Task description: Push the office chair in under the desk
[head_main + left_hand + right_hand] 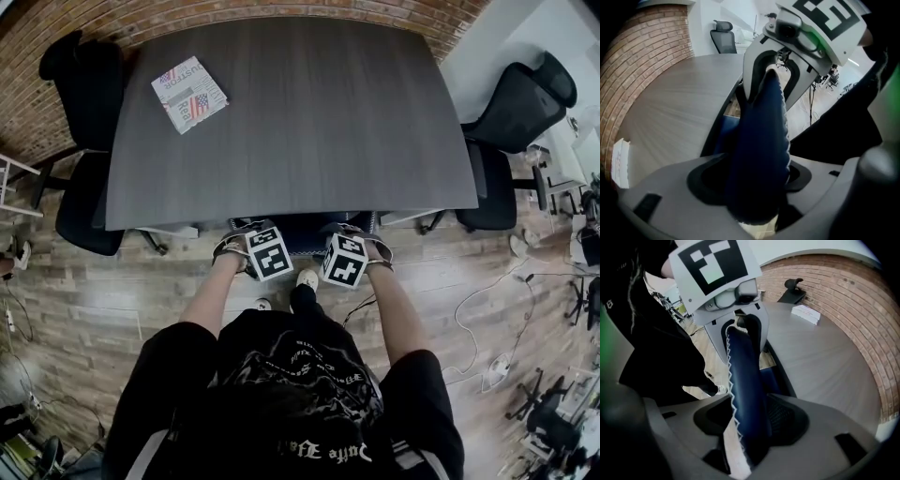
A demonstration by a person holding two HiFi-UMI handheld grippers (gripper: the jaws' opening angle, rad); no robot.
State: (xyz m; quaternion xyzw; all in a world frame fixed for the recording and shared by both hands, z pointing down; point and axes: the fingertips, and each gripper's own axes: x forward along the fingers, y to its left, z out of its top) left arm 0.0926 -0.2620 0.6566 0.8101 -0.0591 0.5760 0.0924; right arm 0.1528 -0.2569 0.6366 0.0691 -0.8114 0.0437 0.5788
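The left hand-held gripper (755,187) and right hand-held gripper (747,427) are sitting open astride the chair back (305,234); withdrawing crookedly could drag it from under the bench (281,122).

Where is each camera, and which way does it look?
Head view: on the person's head, facing steeply down at the desk; shows both forearms, black shirt, left gripper, right gripper.
Left gripper view: rides the left gripper, facing along its open jaws and the blue chair back between them, toward the right gripper; dark clothing at right.
Right gripper view: the mirror, facing the left gripper; dark clothing at left.
Shared: both see chair back, desk, booklet.
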